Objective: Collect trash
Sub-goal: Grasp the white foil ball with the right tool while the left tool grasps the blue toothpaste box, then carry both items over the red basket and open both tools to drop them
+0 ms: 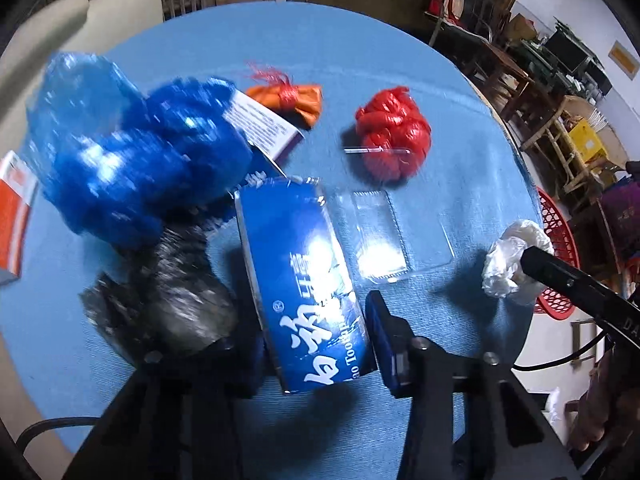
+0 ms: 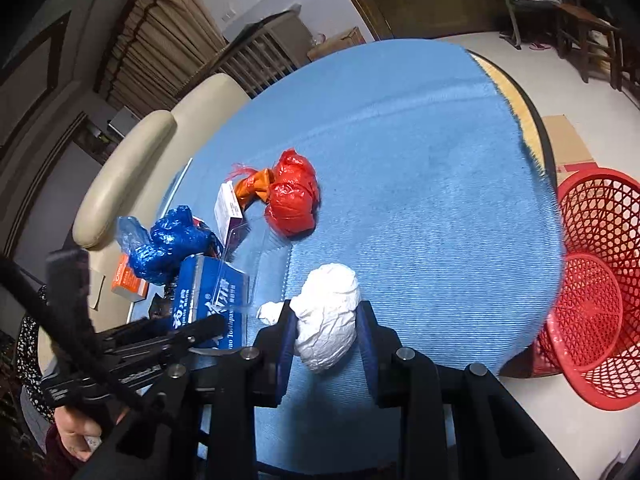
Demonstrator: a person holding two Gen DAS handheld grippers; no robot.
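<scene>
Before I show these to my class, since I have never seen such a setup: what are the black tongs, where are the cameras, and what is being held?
There is no robot here. A person holds a two-finger gripper in each hand, and each carries a wide-angle camera looking along its fingers. In the left camera's picture, the left gripper clamps a blue toothpaste box. In the right camera's picture, the right gripper squeezes a white crumpled wad. On the blue tablecloth lie a red bag, a blue bag and an orange bundle. Red baskets sit on the floor beside the table.
</scene>
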